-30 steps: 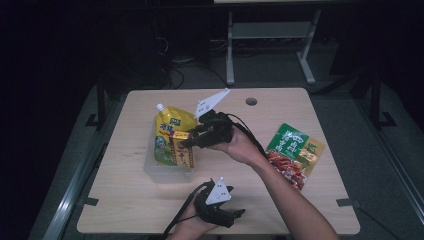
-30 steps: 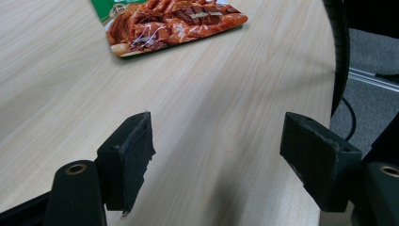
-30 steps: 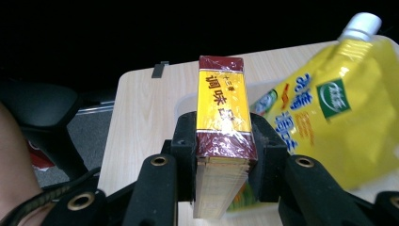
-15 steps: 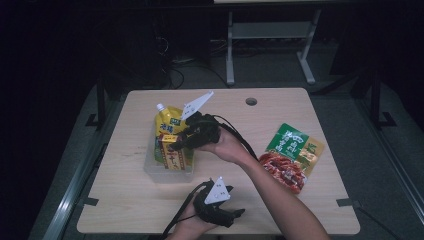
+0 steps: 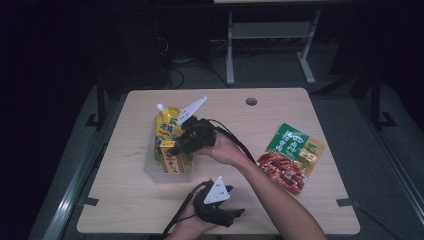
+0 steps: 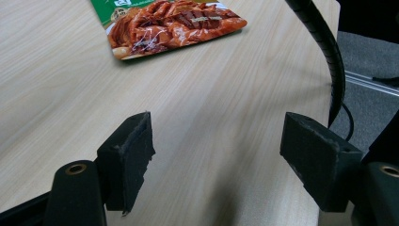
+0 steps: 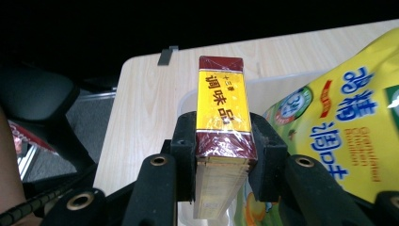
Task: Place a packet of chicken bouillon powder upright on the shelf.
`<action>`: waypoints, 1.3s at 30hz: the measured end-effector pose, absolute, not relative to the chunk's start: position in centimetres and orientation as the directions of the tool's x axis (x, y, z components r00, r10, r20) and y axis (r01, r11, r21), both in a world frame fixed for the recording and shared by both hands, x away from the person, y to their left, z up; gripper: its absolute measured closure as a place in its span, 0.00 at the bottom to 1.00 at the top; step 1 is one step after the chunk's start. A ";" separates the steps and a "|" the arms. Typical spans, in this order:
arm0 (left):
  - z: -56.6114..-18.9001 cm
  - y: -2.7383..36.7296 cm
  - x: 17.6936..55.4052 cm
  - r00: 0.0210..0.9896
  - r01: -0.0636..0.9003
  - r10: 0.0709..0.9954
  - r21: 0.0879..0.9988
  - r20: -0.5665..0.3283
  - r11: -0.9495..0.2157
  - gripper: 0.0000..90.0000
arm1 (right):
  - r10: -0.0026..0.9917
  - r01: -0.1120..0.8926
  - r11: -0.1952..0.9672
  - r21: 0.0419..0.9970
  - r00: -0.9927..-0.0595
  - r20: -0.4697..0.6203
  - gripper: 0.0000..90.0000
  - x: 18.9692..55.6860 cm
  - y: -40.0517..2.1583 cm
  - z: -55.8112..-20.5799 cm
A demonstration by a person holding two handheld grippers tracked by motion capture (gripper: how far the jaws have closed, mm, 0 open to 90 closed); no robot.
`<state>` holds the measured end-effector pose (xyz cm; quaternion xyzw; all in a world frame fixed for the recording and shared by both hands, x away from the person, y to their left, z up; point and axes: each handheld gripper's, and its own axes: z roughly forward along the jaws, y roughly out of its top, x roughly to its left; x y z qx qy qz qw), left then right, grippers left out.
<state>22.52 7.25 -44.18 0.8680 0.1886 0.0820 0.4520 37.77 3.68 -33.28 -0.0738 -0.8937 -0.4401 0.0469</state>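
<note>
So your right gripper has its pads clamped on the yellow-and-maroon seasoning box, held over the clear plastic tub at about 9 o'clock on the table, right beside the yellow bouillon pouch. Your left gripper sits wide open at 6 o'clock, nothing between its pads.

Box – yellow, maroon ends; pouch – yellow, blue lettering; packet – green, red.
</note>
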 end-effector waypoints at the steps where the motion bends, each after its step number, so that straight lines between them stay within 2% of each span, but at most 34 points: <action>1: -44.2 7.3 22.6 0.917 0.246 0.399 0.815 -0.020 -0.524 0.28 | 0.089 0.171 0.608 0.775 -0.985 0.148 0.74 37.8 3.8 -33.4; 29: -44.3 7.2 22.5 0.920 0.239 0.392 0.810 -0.013 -0.536 0.28 | 0.109 0.213 0.669 0.712 -0.976 0.190 0.69 37.4 4.3 -37.4; 39: -44.3 7.1 22.4 0.919 0.247 0.395 0.812 -0.023 -0.529 0.28 | 0.125 0.249 0.632 0.734 -0.967 0.221 0.59 37.4 2.9 -37.0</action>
